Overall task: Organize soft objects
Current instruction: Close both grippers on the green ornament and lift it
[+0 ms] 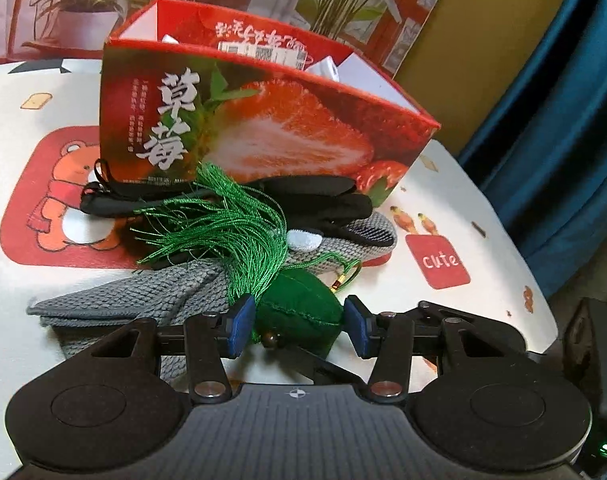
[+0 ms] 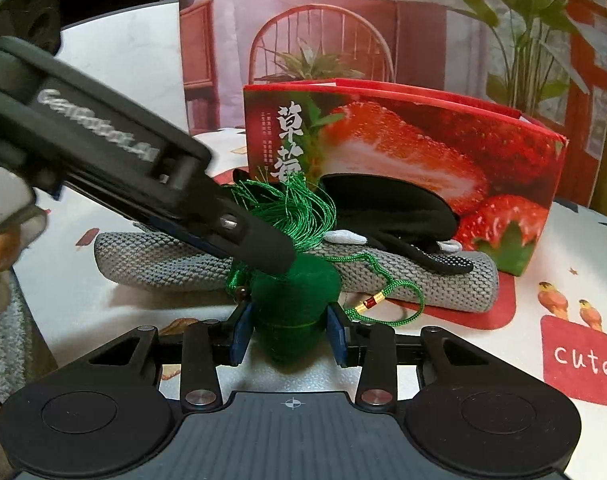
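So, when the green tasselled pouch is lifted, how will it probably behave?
The green pouch looks stuffed, so it probably squashes and weighs little. Its tassel and cord loop are loose, so they will likely dangle and might snag on the grey knit cloth.

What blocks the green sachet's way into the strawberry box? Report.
The grey knitted cloth and the black fabric on it lie between the green sachet and the front wall of the strawberry box. Lifted over them, nothing visible blocks.
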Action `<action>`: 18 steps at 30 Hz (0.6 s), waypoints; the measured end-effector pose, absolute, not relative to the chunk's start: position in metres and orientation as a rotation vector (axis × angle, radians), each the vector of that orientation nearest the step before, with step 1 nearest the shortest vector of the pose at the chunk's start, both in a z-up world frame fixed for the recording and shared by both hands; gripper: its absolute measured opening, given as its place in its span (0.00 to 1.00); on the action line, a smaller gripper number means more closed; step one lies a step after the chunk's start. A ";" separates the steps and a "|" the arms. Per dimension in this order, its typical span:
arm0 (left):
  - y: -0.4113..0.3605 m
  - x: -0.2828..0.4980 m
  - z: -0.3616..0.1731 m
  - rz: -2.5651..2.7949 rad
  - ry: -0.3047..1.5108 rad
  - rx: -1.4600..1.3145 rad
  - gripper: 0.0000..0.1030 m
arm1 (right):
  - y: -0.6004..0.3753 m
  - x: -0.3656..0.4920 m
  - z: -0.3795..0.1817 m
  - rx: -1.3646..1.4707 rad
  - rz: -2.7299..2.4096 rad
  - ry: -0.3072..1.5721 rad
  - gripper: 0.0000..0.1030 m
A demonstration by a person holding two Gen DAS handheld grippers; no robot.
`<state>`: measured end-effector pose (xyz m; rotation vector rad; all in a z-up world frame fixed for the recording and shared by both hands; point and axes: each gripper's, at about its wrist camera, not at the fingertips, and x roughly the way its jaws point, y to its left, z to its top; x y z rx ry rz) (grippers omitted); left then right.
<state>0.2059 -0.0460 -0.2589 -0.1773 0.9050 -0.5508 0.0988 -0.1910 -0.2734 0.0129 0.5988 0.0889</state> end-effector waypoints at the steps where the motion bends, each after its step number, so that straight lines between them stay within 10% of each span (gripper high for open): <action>1: -0.046 0.207 -0.260 -0.555 0.905 -0.184 0.50 | -0.191 0.099 -0.273 0.011 0.089 0.599 0.35; 18: -0.040 0.210 -0.252 -0.662 0.848 -0.242 0.42 | -0.198 0.094 -0.261 0.047 0.091 0.577 0.34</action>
